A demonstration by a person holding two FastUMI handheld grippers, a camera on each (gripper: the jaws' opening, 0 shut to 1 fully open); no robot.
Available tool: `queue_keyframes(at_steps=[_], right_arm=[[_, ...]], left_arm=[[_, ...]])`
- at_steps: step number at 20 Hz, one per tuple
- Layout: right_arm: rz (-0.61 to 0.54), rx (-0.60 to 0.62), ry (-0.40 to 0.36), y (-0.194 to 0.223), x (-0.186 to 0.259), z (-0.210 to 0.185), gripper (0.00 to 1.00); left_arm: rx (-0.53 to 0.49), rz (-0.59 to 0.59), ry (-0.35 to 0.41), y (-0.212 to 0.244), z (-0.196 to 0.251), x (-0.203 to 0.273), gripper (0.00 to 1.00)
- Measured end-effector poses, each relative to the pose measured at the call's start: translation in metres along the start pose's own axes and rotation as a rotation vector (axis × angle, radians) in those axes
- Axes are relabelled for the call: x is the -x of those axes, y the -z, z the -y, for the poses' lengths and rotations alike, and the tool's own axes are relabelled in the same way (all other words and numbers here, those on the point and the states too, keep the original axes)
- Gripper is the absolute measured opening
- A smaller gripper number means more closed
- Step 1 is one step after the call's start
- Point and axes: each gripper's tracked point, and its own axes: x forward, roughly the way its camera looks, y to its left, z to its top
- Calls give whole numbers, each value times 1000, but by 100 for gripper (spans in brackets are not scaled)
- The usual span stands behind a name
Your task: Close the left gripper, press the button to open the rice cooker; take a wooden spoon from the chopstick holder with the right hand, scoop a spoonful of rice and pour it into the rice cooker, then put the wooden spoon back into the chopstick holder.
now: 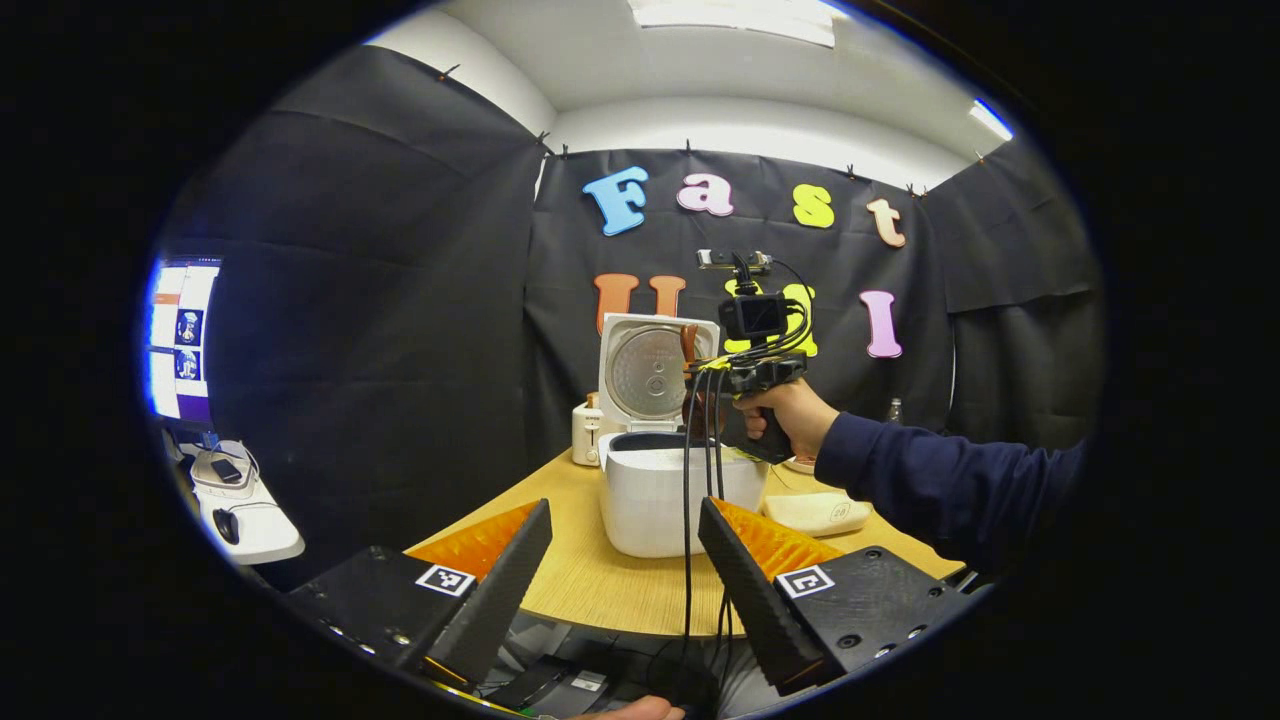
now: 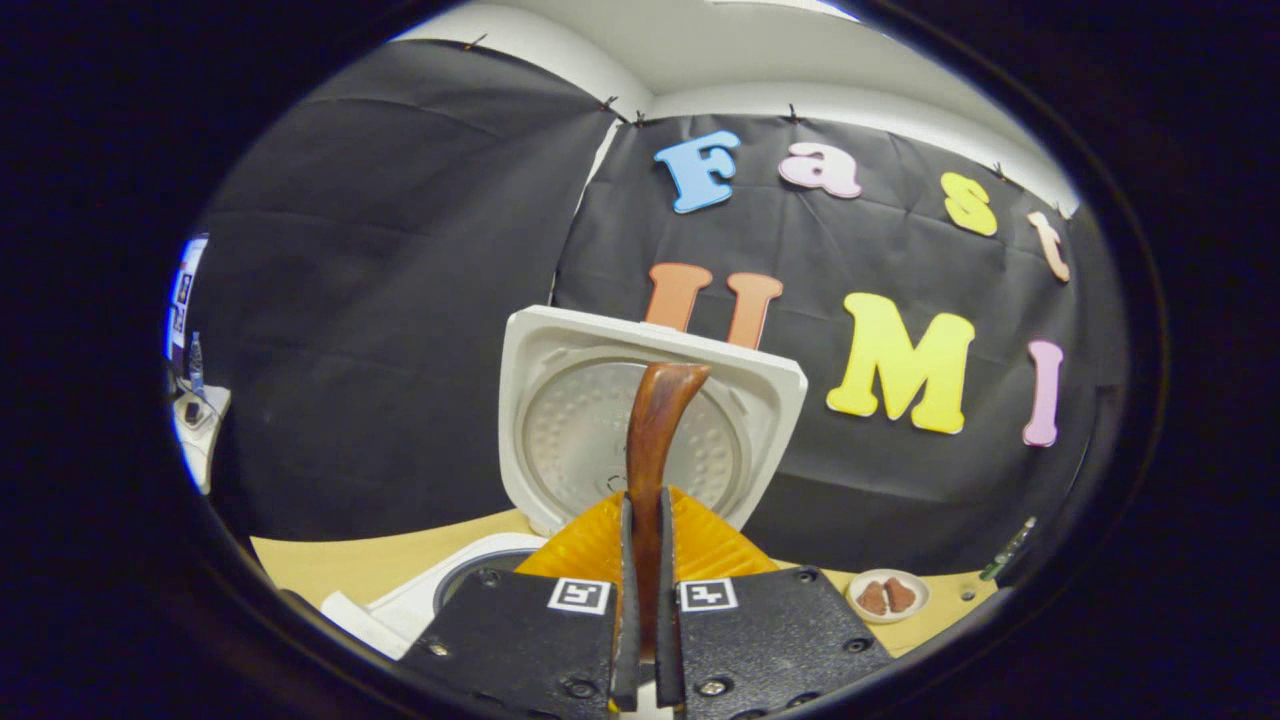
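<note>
- The right gripper (image 2: 645,560) clamps the dark brown wooden spoon (image 2: 655,440), long axis upright, above the open white rice cooker (image 1: 680,490) on the wooden desk (image 1: 600,580).
- The left gripper (image 1: 625,560) hangs released, near the desk's edge.

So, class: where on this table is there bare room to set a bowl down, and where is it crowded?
Free: bare table before the rice cooker, near the front edge. Crowded: right of the cooker, where a flat white pad lies beneath the hand holding the right tool.
</note>
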Motion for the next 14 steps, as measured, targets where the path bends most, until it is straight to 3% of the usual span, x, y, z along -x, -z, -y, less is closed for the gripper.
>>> queue_keyframes(at_steps=[6, 14], right_arm=[[63, -28, -5, -27, 27, 22, 12], [113, -166, 79, -43, 111, 125, 12]], left_arm=[[-7, -7, 2, -1, 11, -3, 94], [-17, 2, 39, -9, 43, -4, 94]])
